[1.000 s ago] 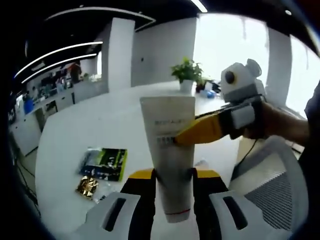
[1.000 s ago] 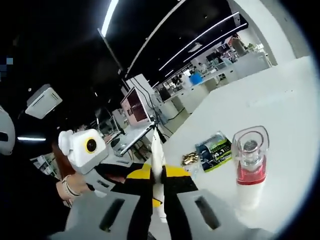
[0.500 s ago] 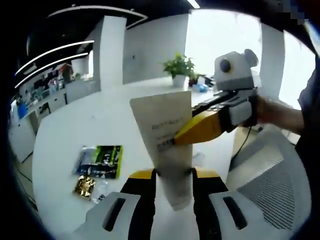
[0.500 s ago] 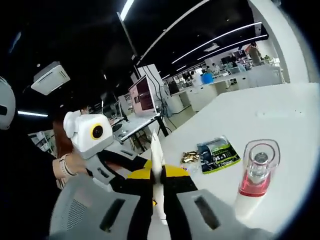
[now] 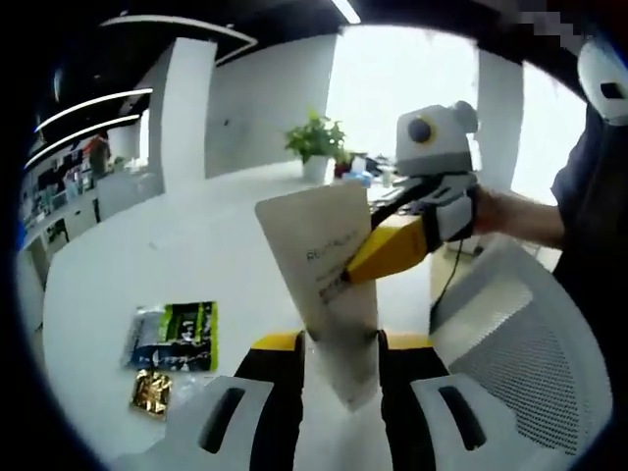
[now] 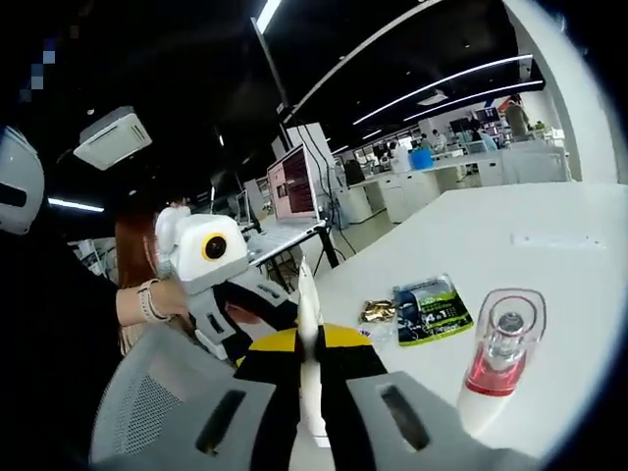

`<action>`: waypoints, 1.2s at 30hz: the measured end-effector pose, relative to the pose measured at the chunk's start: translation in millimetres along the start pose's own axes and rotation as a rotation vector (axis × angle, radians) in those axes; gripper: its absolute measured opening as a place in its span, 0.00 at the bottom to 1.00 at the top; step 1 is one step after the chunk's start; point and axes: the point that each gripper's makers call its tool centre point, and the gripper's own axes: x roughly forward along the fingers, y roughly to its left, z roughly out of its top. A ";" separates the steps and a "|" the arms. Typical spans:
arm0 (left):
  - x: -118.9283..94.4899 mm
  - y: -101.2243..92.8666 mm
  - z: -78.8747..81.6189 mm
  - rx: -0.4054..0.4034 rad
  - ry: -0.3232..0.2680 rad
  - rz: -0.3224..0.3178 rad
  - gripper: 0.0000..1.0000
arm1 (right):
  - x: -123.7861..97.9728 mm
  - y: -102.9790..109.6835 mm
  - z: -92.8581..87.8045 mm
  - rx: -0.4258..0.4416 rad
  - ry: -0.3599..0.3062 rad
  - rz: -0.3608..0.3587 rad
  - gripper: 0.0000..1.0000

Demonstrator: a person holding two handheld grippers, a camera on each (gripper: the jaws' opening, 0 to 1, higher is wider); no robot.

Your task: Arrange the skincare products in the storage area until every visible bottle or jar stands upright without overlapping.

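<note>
Above the white table [image 5: 118, 265], both grippers hold one white tube [image 5: 324, 265] in mid-air.

Left gripper [image 5: 339, 358] has its jaws closed on the tube's lower, cap end, while the right gripper [image 5: 339, 285], reaching in from the right in the left gripper view, pinches the flat upper part near the printed text. Seen edge-on in the right gripper view, the tube [image 6: 308, 324] is very thin between the right gripper's [image 6: 309, 368] closed jaws, so it likely feels light, soft and squashy; a hold low near the stiffer cap should steady it best. On the table stand a pump bottle [image 6: 498, 358] with a clear cap, beside a green packet [image 6: 432, 309] and a gold wrapper [image 6: 376, 311].
</note>
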 end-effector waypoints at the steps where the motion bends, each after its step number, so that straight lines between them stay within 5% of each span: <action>1: 0.2 -1.2 1.5 -0.001 -0.001 -0.004 0.26 | -0.1 2.7 2.2 -0.014 -0.005 0.019 0.04; 14: -0.5 -1.0 20.7 0.059 -0.027 -0.106 0.28 | -3.6 18.5 26.3 -0.112 -0.043 0.162 0.04; 16: 1.4 -6.2 24.8 0.114 -0.033 -0.148 0.20 | -3.6 15.8 29.7 -0.121 -0.049 0.163 0.04; 28: 18.2 12.2 39.3 0.163 -0.025 -0.067 0.15 | -4.8 -2.3 42.7 -0.210 -0.012 0.105 0.08; 36: 30.0 15.5 40.0 0.206 -0.009 -0.051 0.11 | -2.1 -15.3 38.6 -0.314 0.171 0.022 0.15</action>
